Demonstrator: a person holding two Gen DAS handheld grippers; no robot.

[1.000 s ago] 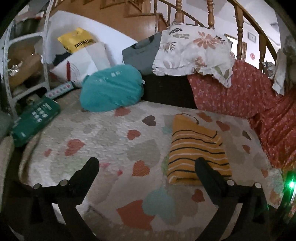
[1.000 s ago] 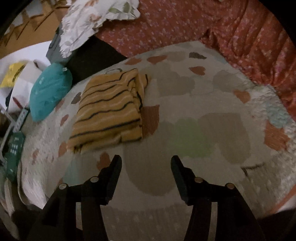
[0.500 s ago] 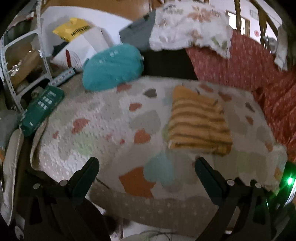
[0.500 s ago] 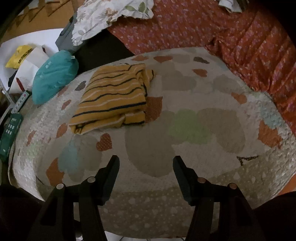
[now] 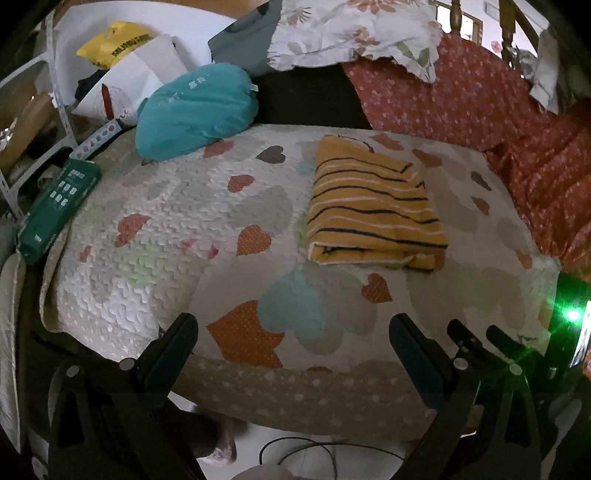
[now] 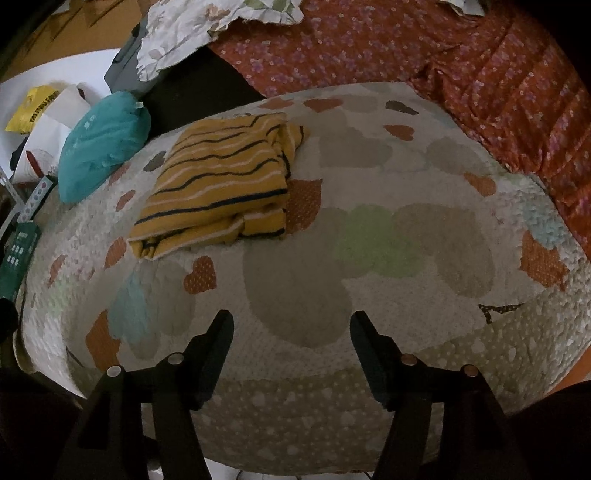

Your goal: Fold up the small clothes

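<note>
Both my grippers have drawn back past the near edge of the heart-patterned quilt (image 5: 177,236), which covers a couch with red floral fabric (image 5: 461,99) behind and a teal cushion (image 5: 195,110) at the far left. My folded yellow striped garment (image 5: 373,210) lies flat on the quilt, layered edges showing at its near end. My left gripper (image 5: 293,334) and right gripper (image 6: 291,325) hang wide open, empty, touching nothing.

floral cloth (image 5: 354,33) cut off at top, yellow bag (image 5: 114,42) lettering unreadable
</note>
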